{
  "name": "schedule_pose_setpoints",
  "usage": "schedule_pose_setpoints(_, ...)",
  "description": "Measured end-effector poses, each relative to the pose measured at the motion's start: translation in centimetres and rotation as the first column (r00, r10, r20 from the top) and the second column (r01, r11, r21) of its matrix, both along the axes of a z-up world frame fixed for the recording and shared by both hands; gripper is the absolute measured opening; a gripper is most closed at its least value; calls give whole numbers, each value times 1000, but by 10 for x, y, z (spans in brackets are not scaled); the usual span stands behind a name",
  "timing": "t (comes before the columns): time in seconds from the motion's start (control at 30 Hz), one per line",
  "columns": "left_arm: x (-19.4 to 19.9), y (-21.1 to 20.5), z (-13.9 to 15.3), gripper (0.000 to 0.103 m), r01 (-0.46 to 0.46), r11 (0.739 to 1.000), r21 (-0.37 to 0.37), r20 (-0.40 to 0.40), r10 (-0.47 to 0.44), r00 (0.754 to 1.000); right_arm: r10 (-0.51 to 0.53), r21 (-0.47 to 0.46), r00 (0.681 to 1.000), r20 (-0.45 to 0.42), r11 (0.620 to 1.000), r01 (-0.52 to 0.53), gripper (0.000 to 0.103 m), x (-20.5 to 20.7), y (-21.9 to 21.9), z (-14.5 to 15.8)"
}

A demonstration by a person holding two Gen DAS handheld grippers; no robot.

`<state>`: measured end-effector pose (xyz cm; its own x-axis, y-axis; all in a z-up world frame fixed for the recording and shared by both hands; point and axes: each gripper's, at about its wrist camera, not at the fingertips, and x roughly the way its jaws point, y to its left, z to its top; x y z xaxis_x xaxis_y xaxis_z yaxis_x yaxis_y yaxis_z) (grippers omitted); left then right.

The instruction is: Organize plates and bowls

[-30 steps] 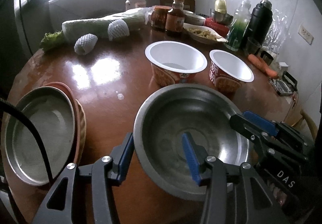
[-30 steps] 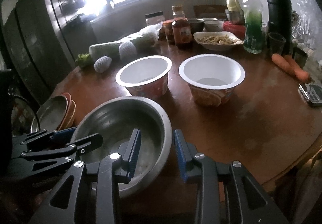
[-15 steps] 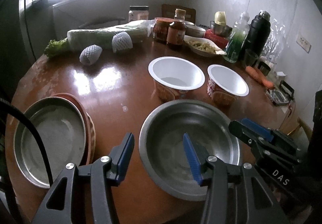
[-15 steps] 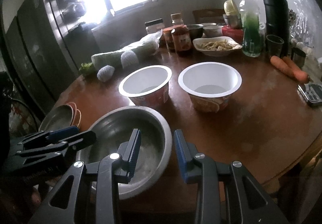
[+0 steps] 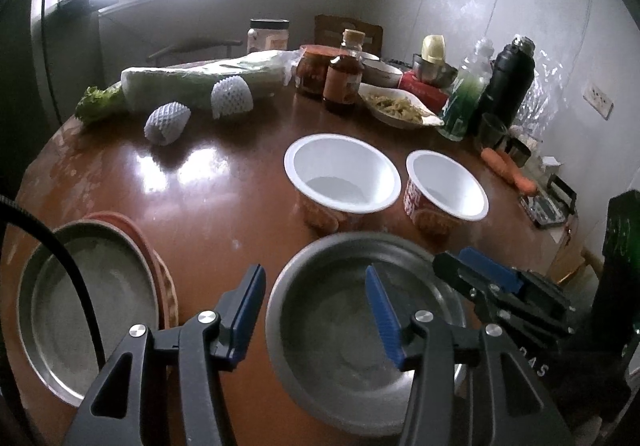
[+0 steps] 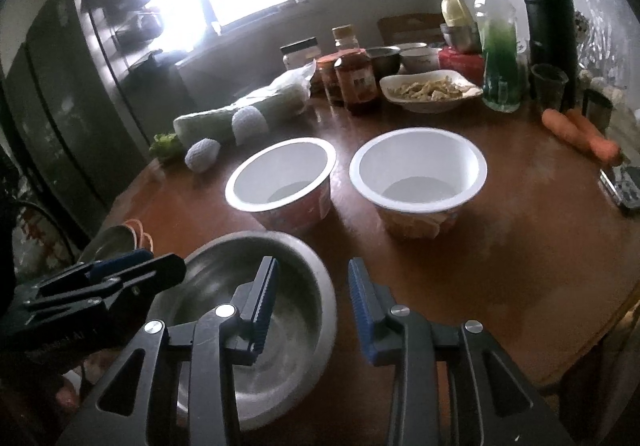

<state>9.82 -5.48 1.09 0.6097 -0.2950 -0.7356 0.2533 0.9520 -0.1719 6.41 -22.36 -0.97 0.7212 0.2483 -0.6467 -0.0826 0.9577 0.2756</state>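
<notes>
Steel bowl (image 5: pixel 360 334) is sitting nearest of all, at the front edge of the round wooden desk (image 5: pixel 208 189), and both sets of tongs are straddling its rim. The left tongs (image 5: pixel 316 316) are standing apart with one blue finger outside the left rim and the other over the basin; neither pad appears to be pressing on the metal. The right tongs (image 6: pixel 312 306) are opening, one finger hanging inside the bowl and the other outside its right rim, so the wall is lying between them without being pinched. Judging by that, the bowl is resting on the desk by itself, not being carried.

Just to the left, a stack of plates (image 5: pixel 86 306) is waiting near the desk's edge, a steel plate lying on top of reddish ones, probably the collecting pile for flat ware. Beyond the steel bowl, two white paper bowls (image 5: pixel 342 175) (image 5: pixel 446 185) are standing side by side, upright and empty, close but apart; nesting them looks like a likely step for the sorting.

Farther back, netted fruit (image 5: pixel 167 123), a wrapped cabbage (image 5: pixel 200 79), sauce jars (image 5: pixel 344 79), a dish of food (image 5: pixel 396 107), a green bottle (image 5: pixel 464 97) and a black flask (image 5: pixel 510 81) are crowding the far side, leaving the middle free for sorting.
</notes>
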Motion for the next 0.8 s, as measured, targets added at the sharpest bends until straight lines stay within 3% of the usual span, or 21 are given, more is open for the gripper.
schedule_pose_setpoints(0.53, 68, -4, 25, 52, -41, 999, -32, 19, 42, 999, 29, 32, 999, -37, 999, -28, 39, 53, 8, 7)
schedule_pose_setpoints(0.8, 94, -7, 15, 52, -57, 998, -39, -22, 56, 998, 44, 26, 998, -41, 999, -43, 39, 71, 13, 10)
